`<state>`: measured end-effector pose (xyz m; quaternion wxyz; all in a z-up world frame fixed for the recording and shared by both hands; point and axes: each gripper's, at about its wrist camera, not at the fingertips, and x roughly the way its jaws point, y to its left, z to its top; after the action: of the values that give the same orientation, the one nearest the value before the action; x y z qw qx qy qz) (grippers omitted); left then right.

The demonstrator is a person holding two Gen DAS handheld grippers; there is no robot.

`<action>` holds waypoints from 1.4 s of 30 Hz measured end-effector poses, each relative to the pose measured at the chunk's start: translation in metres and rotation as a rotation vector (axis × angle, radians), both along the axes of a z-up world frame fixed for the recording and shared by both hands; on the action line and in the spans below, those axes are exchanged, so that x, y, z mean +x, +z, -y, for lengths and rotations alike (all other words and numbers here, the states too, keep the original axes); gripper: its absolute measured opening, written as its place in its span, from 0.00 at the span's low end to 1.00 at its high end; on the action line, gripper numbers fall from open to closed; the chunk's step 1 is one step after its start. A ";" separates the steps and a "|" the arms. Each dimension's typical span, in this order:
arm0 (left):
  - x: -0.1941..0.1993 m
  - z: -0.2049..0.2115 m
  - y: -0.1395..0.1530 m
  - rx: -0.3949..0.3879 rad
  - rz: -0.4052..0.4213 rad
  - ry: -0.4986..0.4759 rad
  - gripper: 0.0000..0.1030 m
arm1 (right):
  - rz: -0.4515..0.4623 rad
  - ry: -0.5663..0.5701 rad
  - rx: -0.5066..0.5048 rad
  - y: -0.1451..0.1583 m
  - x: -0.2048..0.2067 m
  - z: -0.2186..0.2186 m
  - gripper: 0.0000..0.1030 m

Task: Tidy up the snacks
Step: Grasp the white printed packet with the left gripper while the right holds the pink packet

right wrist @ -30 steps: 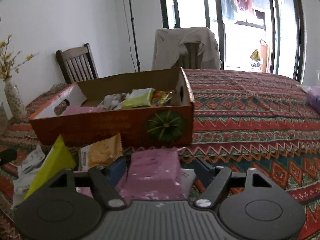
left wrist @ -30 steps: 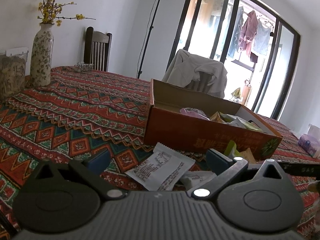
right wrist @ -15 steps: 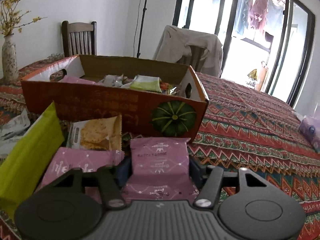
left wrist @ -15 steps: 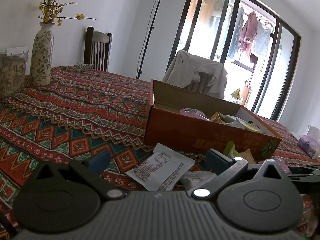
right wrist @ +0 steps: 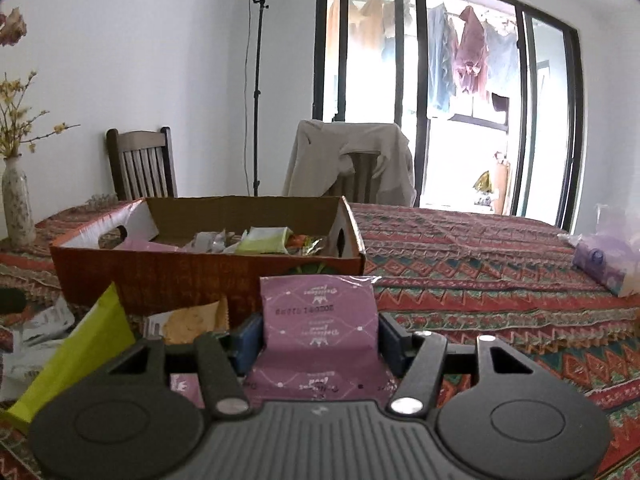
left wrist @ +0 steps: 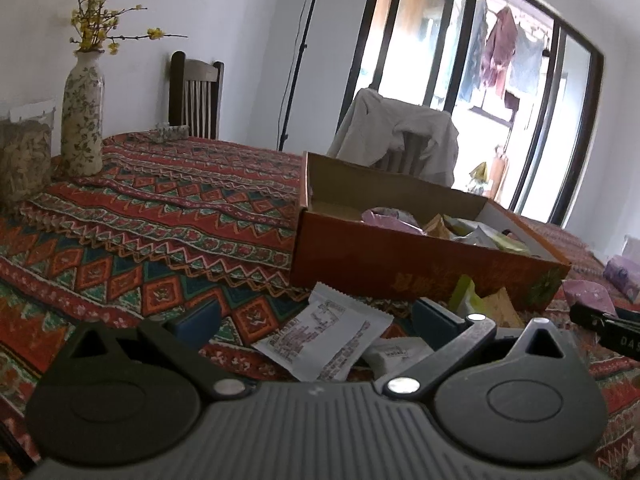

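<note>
— What sort of place is this?
— A home, a dining room. The counter wears a patterned woven cloth, with a flowered vase of yellow sprigs on it.
— What else shows it?
— Wooden chairs, one with a jacket slung over its back, and laundry hanging outside the glass doors. A cardboard box of snacks sits on the cloth.

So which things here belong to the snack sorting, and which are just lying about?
Job: purple snack packet clamped in right gripper; orange cardboard box; white packet between the open left gripper fingers; green packet.
Lying about: floral vase; tissue pack.
</note>
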<state>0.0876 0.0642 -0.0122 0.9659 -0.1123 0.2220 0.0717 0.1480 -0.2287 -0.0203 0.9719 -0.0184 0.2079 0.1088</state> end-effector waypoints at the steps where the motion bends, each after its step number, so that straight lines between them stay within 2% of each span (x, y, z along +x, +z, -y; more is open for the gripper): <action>1: 0.001 -0.001 0.002 0.007 -0.001 0.007 1.00 | 0.003 -0.002 0.003 0.000 0.000 0.001 0.58; 5: 0.008 -0.009 0.015 0.039 -0.029 0.035 1.00 | 0.016 -0.001 0.016 0.001 -0.003 0.003 0.58; 11: 0.025 -0.017 0.021 0.072 -0.124 0.046 1.00 | 0.016 -0.007 0.046 0.000 -0.004 0.007 0.58; 22: 0.051 0.007 -0.009 0.169 -0.270 -0.046 1.00 | 0.014 -0.012 0.071 0.001 -0.004 0.011 0.58; 32: 0.060 0.004 -0.021 0.147 -0.302 -0.051 0.99 | 0.010 -0.007 0.080 0.001 -0.003 0.013 0.58; 35: 0.061 0.006 -0.021 0.146 -0.291 -0.063 0.92 | 0.010 -0.007 0.081 0.001 -0.003 0.013 0.58; 38: 0.058 0.006 -0.019 0.150 -0.269 -0.045 0.74 | 0.010 -0.007 0.082 0.001 -0.003 0.013 0.58; 40: 0.056 0.004 -0.017 0.143 -0.256 -0.039 0.54 | 0.010 -0.007 0.082 0.001 -0.003 0.013 0.58; 42: 0.053 0.003 -0.016 0.141 -0.245 -0.038 0.47 | 0.009 -0.007 0.083 0.001 -0.003 0.012 0.58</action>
<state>0.1410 0.0614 -0.0282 0.9383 -0.0301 0.3347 0.0820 0.1447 -0.2411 -0.0197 0.9732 0.0224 0.1986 0.1138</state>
